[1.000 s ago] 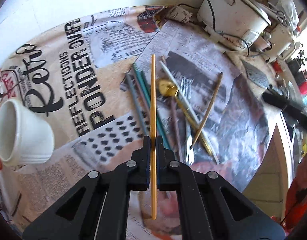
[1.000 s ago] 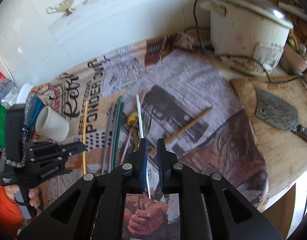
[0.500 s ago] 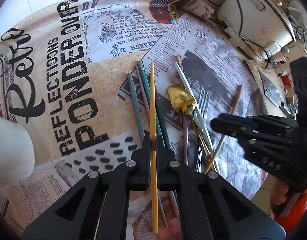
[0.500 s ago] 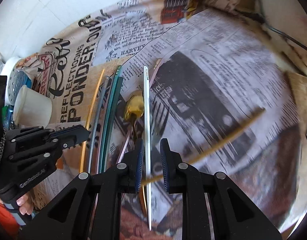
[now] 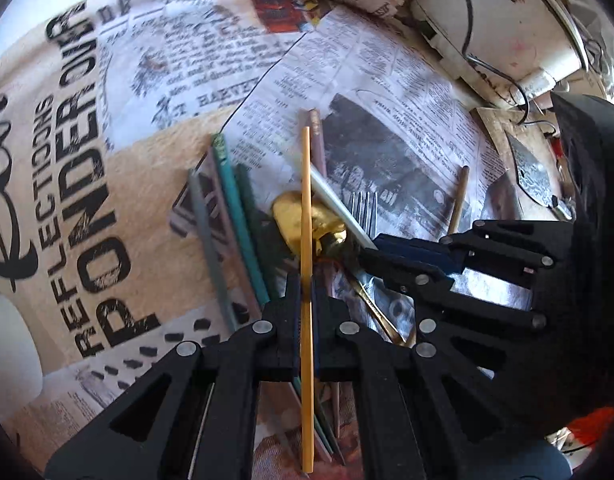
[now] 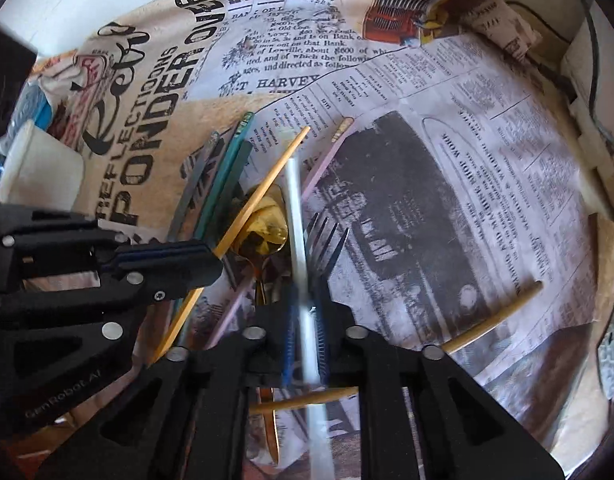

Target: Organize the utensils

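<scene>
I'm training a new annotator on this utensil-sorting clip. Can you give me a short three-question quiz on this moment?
1. True or false: the left tool is shut on a yellow chopstick.
2. What does the right tool grip? A) the fork B) a white chopstick C) the gold spoon
3. What kind of pattern covers the tablecloth?

Key:
1. True.
2. B: the white chopstick sits between its pads, above the fork and gold spoon.
3. Newspaper print.
</scene>
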Demonstrator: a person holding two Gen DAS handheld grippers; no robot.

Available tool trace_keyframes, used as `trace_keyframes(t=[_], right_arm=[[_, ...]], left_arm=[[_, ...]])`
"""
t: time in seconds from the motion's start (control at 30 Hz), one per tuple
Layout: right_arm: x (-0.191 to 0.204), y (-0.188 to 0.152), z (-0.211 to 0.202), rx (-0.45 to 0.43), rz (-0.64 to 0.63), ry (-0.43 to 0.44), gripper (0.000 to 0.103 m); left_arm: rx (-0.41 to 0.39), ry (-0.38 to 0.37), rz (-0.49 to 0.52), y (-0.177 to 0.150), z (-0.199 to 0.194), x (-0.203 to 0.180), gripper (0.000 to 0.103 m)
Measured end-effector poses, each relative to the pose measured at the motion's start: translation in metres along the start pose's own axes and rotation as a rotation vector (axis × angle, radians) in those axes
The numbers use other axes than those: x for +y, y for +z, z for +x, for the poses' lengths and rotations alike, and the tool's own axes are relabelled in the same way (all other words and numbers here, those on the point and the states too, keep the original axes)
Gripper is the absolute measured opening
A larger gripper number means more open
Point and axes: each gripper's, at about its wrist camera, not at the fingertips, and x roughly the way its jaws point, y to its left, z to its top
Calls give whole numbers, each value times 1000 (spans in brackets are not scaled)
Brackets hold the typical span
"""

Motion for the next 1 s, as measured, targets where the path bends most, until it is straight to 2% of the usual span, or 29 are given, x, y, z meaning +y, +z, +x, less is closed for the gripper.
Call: trace_keyframes(t=[0.13,0.27,0.57,1.0], right_arm=[[-13,-4,-1,6,62,51,6],[-24,-11,-6,-9,110,69,6],[-29,-12,-14,-50,150,92,6],[-17,-21,-80,-234,151,57,6]], left_arm=[[6,1,12,6,2,-5,3],[57,30,34,10,15,-9,3],[56,57,56,13,19,-11,4],[-182,79,54,-10,-70,-21,4]])
